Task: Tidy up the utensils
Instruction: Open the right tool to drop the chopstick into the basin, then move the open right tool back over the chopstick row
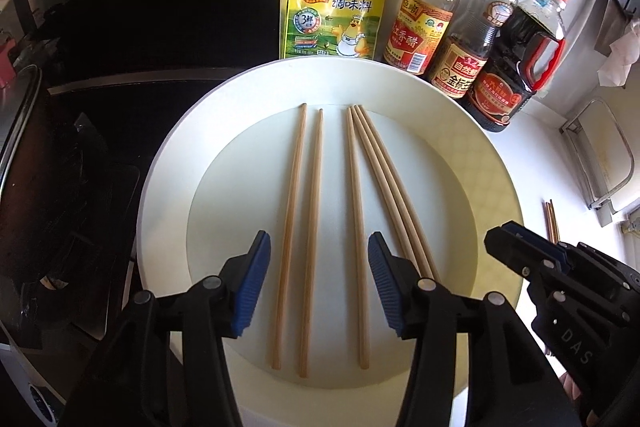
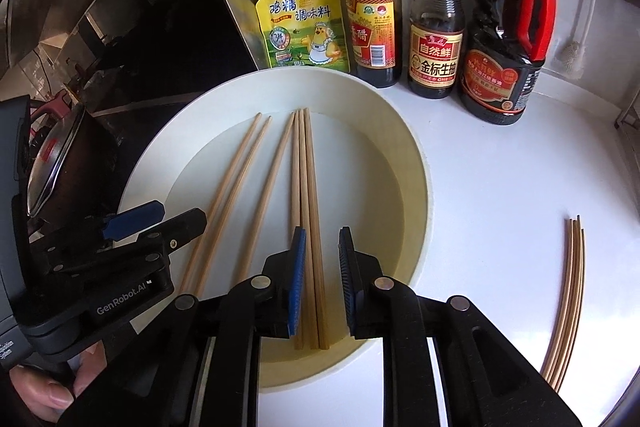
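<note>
Several wooden chopsticks [image 1: 316,227] lie lengthwise in a wide white plate [image 1: 168,187], also seen from the right wrist as chopsticks [image 2: 310,195] in the plate [image 2: 416,187]. My left gripper [image 1: 319,247] hovers open over the near half of the plate, and two sticks lie on the plate below its gap, untouched. My right gripper [image 2: 322,239] stands narrowly open over the rightmost sticks, with a gap showing beside its right pad. Each gripper shows in the other's view: right gripper [image 1: 500,233], left gripper [image 2: 182,213]. A second bundle of chopsticks [image 2: 568,299] rests on the white counter to the right.
Behind the plate stand a yellow seasoning pouch [image 2: 302,19], two yellow-capped bottles [image 2: 374,7] and a dark soy jug with a red handle [image 2: 504,27]. A black stove and a lidded pot [image 2: 60,163] are on the left. A metal rack [image 1: 600,155] is on the right.
</note>
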